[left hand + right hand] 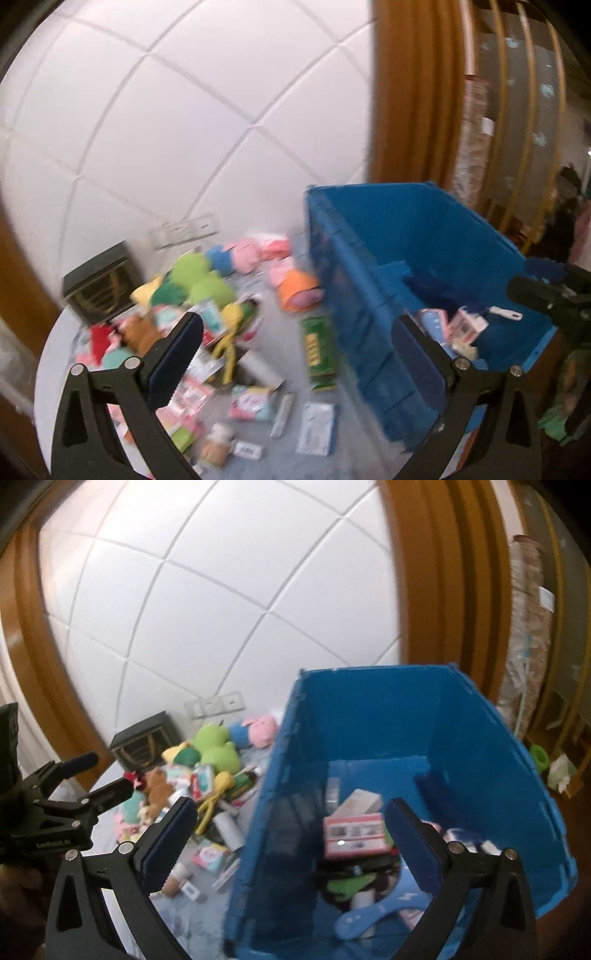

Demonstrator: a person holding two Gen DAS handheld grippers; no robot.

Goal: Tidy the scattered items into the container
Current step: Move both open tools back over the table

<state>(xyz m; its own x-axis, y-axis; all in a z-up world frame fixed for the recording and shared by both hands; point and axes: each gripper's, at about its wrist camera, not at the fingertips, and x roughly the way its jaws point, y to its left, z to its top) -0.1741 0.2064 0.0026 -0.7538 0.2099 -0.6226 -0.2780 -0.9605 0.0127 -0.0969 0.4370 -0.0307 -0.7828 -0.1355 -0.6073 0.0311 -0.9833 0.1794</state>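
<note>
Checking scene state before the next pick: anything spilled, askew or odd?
Nothing damaged or spilled. The oddity is the task's own clutter: plush toys, boxes and packets lie scattered on the table left of the blue bin, which already holds several items. Both grippers, left and right, are open and empty.

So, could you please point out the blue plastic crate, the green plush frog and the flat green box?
Blue plastic crate (476, 746): right wrist view, inner right wall.
Green plush frog (216, 744): right wrist view, body.
Flat green box (318, 349): left wrist view, top face.

Left claw (295, 339) and right claw (291, 823) both angled downward; jaws wide apart, nothing between them
</note>
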